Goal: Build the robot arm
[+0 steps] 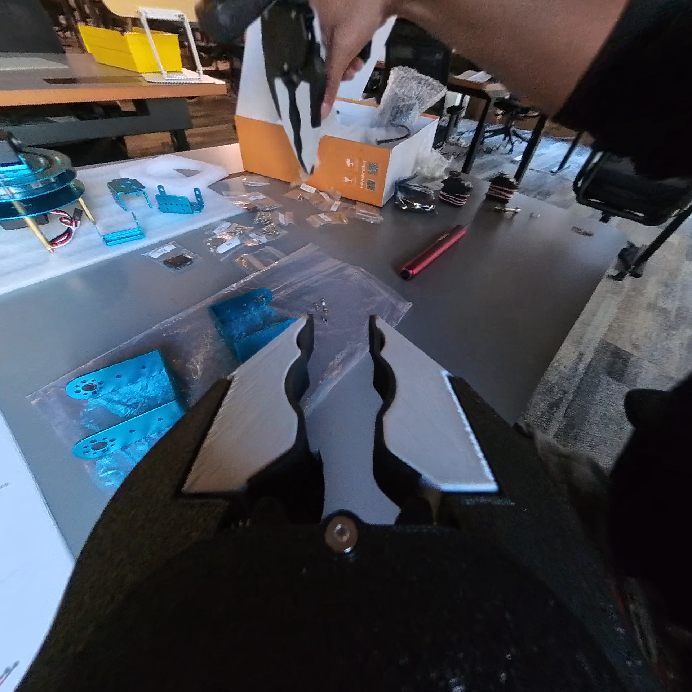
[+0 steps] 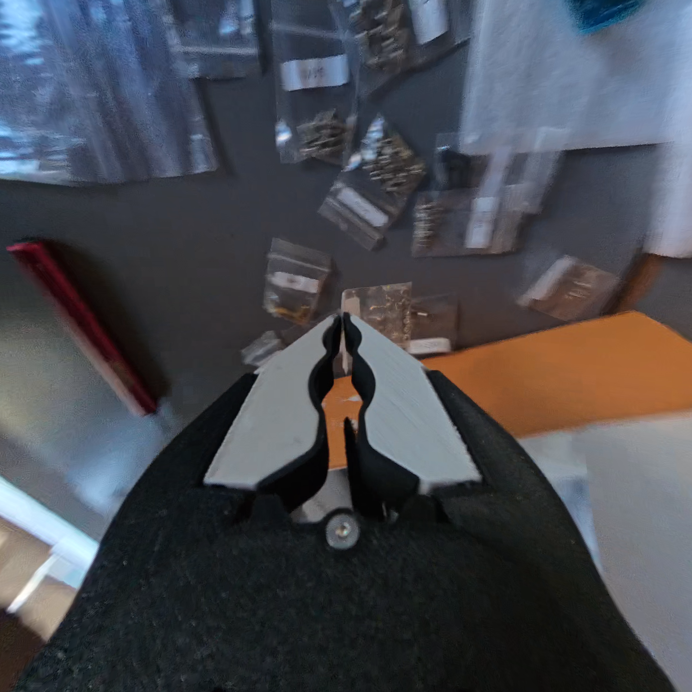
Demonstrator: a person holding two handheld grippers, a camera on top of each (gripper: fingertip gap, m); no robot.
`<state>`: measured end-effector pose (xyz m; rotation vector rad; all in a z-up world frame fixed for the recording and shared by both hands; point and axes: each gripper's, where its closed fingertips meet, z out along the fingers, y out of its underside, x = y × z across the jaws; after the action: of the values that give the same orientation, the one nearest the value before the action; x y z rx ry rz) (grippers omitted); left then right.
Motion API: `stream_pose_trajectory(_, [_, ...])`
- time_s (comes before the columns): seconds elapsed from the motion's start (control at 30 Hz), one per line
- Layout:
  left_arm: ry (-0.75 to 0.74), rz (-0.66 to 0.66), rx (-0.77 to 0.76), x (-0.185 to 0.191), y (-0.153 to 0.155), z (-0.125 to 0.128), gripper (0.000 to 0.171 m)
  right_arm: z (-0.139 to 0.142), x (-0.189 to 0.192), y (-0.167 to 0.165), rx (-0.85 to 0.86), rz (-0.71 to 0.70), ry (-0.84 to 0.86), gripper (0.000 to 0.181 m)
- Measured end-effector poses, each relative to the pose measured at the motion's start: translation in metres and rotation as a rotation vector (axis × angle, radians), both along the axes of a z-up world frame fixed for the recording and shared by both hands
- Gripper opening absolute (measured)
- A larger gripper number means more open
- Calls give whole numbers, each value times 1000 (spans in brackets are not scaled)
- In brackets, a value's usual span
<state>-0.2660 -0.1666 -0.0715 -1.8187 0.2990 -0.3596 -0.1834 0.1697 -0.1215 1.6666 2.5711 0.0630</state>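
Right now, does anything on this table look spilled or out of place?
Yes: a few tiny screws lie loose on the big clear bag, just ahead of the open left gripper, while the other hardware sits in small bags.

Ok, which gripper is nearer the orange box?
Right. The right gripper hangs shut beside the orange box, above the small screw bags. The left gripper is farther back, open over the clear bag.
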Motion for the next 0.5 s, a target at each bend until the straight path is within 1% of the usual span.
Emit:
stream_pose_trajectory(0.03, [-9, -6, 4, -4, -3, 1, 29, -6, 5, -6, -78, -9, -59, 0])
stream_pose_trajectory(0.07, [-9, -1, 6, -9, -6, 2, 29, -10, 5, -4, -98, -10, -83, 0])
stream_pose_trajectory(0.13, [6, 27, 21, -20, -8, 5, 29, -15, 13, -16, -211, -38, -163, 0])
stream_pose_trajectory(0.23, [55, 51, 37, -31, -8, 7, 29, -29, -6, 1, -152, 13, -67, 0])
stream_pose_trajectory(0.3, [85, 65, 47, -38, -9, 9, 29, -36, -16, 28, -3, 26, -15, 1])
stream_pose_trajectory(0.37, [76, 99, 41, -48, -12, 8, 28, -44, -18, 33, 32, 45, 9, 1])
stream_pose_trajectory(0.4, [59, 108, 25, -52, -15, 6, 29, -49, -20, 40, 81, 52, 23, 1])
stream_pose_trajectory(0.5, [36, 132, -36, -66, -28, -9, 29, -61, -12, 46, 140, 60, -6, 1])
